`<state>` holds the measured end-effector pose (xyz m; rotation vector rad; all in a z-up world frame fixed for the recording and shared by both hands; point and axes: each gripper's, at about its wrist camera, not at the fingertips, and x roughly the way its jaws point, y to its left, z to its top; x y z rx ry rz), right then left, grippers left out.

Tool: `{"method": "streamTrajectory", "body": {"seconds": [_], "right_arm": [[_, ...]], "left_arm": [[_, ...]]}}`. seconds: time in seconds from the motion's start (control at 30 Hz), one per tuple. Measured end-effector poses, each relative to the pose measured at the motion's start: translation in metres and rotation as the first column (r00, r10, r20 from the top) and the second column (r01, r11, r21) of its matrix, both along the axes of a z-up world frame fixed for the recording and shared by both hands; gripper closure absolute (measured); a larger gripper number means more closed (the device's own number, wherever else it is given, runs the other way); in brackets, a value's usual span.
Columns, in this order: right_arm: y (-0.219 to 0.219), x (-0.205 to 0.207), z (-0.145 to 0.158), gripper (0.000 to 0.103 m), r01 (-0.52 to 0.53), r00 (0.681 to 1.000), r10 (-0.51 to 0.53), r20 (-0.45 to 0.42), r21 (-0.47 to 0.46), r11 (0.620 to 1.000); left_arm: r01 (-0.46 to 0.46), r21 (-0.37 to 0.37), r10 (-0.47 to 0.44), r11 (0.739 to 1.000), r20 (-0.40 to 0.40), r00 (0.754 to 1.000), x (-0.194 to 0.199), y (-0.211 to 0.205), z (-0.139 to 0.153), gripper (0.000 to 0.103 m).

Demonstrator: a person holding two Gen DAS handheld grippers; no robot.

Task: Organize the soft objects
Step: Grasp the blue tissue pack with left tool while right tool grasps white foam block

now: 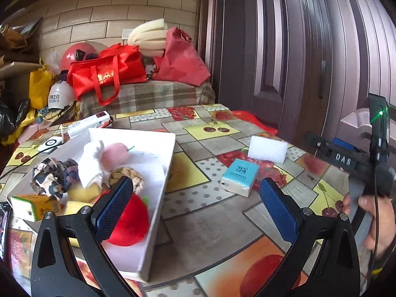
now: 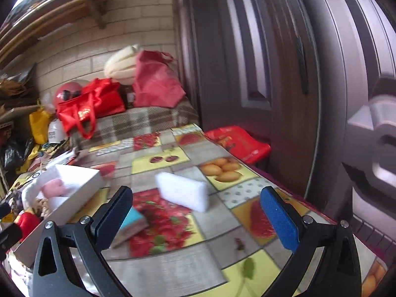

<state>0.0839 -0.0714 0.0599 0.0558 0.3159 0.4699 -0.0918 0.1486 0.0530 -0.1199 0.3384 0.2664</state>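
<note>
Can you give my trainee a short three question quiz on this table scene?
1. True or false: the white sponge lies inside the box.
2. Which lies outside the box? A red plush B tissue pack C pink plush
3. Fill in: both grippers, left and right, are ____.
Key: 1 false; 2 B; 3 open.

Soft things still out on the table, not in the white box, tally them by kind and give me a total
White sponge block: 1
Blue tissue pack: 1
Total: 2

Both lie on the fruit-print tablecloth, right of the white box. Neither claw holds anything.
</note>
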Motion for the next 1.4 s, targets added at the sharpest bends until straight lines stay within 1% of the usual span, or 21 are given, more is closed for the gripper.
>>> {"method": "streamTrajectory", "body": {"seconds": [0.03,0.13,0.27,0.33,0.4,0.53,0.6,0.73,0.87,0.97,1.07,1.13,1.23,1.3,1.37,1.4], "right_arm": [[-0.006,0.006,0.000,0.000,0.005,1.000,-0.005,-0.005,0.006,1.000],[-0.021,0.015,0.001,0.000,0.042,0.999,-0.042,0.021,0.001,0.999],[-0.033,0.029,0.001,0.000,0.045,0.999,-0.045,0.011,-0.001,0.999],[-0.035,0.038,0.000,0.000,0.041,0.999,-0.041,0.011,-0.004,0.999],[-0.035,0.045,0.000,0.000,0.019,1.000,-0.019,0.005,0.000,1.000],[-0.025,0.063,-0.004,0.000,-0.092,0.994,0.092,-0.058,0.001,0.996],[-0.021,0.068,-0.005,0.000,-0.138,0.987,0.138,-0.082,0.002,0.990],[-0.013,0.076,-0.008,0.000,-0.175,0.976,0.172,-0.130,-0.012,0.984],[-0.010,0.078,-0.008,0.000,-0.205,0.970,0.200,-0.136,-0.021,0.979],[-0.002,0.082,-0.007,0.000,-0.236,0.965,0.228,-0.128,-0.053,0.970],[0.014,0.084,-0.008,0.000,-0.295,0.952,0.282,-0.122,-0.112,0.949],[0.027,0.082,-0.009,0.001,-0.345,0.937,0.328,-0.123,-0.162,0.925],[0.047,0.078,-0.012,0.007,-0.392,0.920,0.371,-0.127,-0.254,0.884],[0.058,0.077,-0.016,0.018,-0.406,0.914,0.384,-0.134,-0.304,0.861],[0.067,0.082,-0.019,0.026,-0.413,0.911,0.384,-0.152,-0.338,0.846],[0.069,0.084,-0.020,0.027,-0.413,0.911,0.381,-0.160,-0.342,0.844]], "left_arm": [[-0.002,0.002,0.002,1.000,-0.009,1.000,0.004,-0.002,-0.001,0.000],[-0.013,0.012,0.013,1.000,-0.028,1.000,0.013,-0.009,-0.002,0.000],[-0.025,0.015,0.026,1.000,-0.050,0.998,0.025,-0.013,-0.003,0.000],[-0.025,0.006,0.025,1.000,-0.079,0.997,0.035,-0.015,-0.006,0.000],[-0.027,0.002,0.027,1.000,-0.103,0.994,0.042,-0.016,-0.007,0.000],[-0.034,-0.015,0.032,0.999,-0.126,0.992,0.053,-0.016,-0.009,0.000],[-0.016,-0.016,0.013,1.000,-0.156,0.988,0.062,-0.019,-0.012,0.000],[0.005,-0.014,-0.007,1.000,-0.199,0.980,0.073,-0.025,-0.015,0.000],[0.051,-0.018,-0.054,0.999,-0.255,0.966,0.086,-0.030,-0.020,0.000],[0.086,-0.033,-0.093,0.996,-0.312,0.946,0.098,-0.032,-0.027,0.000],[0.105,-0.075,-0.125,0.992,-0.373,0.919,0.111,-0.029,-0.036,0.000],[0.103,-0.089,-0.129,0.991,-0.393,0.910,0.119,-0.026,-0.039,0.000],[0.098,-0.080,-0.122,0.992,-0.399,0.909,0.130,-0.024,-0.040,0.000],[0.100,-0.063,-0.117,0.993,-0.405,0.907,0.140,-0.025,-0.040,0.000],[0.108,-0.044,-0.116,0.993,-0.421,0.899,0.152,-0.028,-0.041,0.000],[0.111,-0.034,-0.115,0.993,-0.429,0.896,0.156,-0.030,-0.041,0.000]]}}
